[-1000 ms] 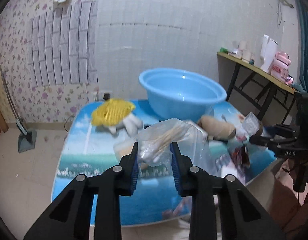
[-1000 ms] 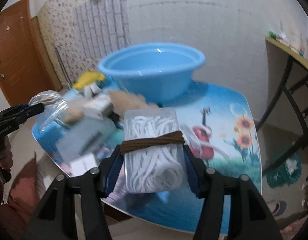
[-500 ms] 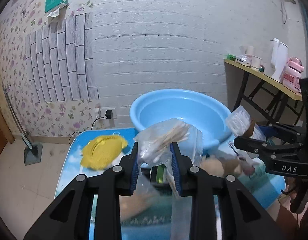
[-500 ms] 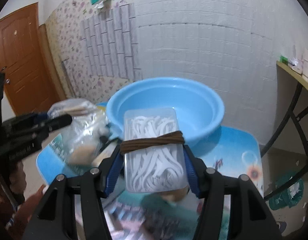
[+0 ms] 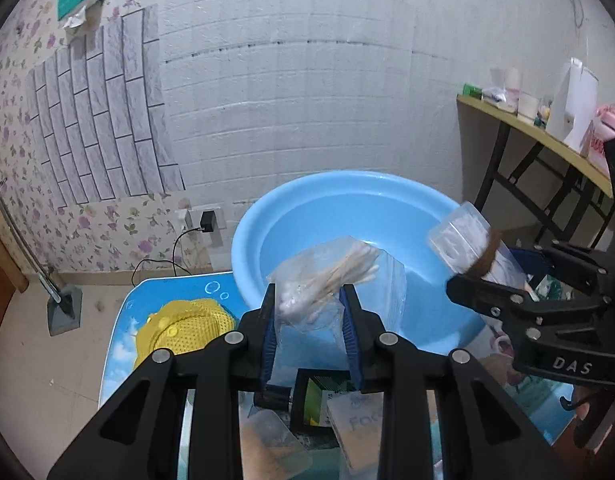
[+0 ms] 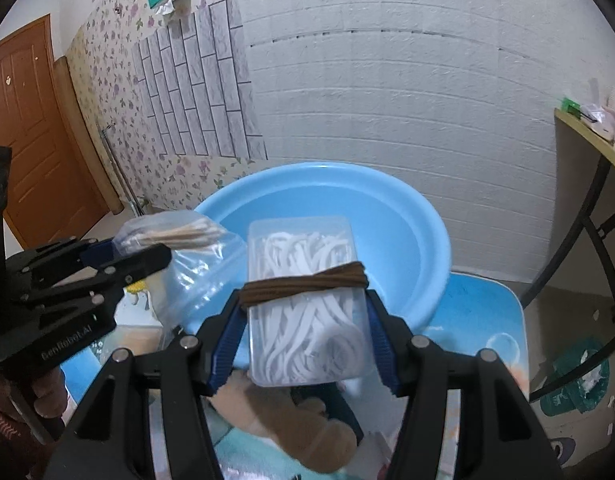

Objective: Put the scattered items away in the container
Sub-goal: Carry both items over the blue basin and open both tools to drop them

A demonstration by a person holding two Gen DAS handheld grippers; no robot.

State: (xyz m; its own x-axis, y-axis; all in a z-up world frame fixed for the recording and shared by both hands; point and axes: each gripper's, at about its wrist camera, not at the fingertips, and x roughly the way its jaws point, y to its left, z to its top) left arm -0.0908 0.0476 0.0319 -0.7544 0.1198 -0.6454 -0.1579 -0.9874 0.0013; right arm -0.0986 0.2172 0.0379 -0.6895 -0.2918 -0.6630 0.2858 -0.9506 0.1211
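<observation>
White brick wall (image 5: 327, 92) behind; floral wallpaper (image 5: 23, 152) at left, a brown door (image 6: 23, 128) at far left, a side table (image 5: 535, 136) at right, tiled floor (image 5: 35, 360) lower left.

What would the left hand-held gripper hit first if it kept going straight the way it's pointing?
Most likely the inside of the blue basin, straight past the bag of cotton swabs that the left hand-held gripper grips; depth is hard to judge.

Basin (image 5: 347, 216) on desk (image 5: 119, 344), rear; mesh hat (image 5: 183, 328) left of it; plush toy (image 6: 291, 424) and boxes (image 5: 323, 396) in front.
</observation>
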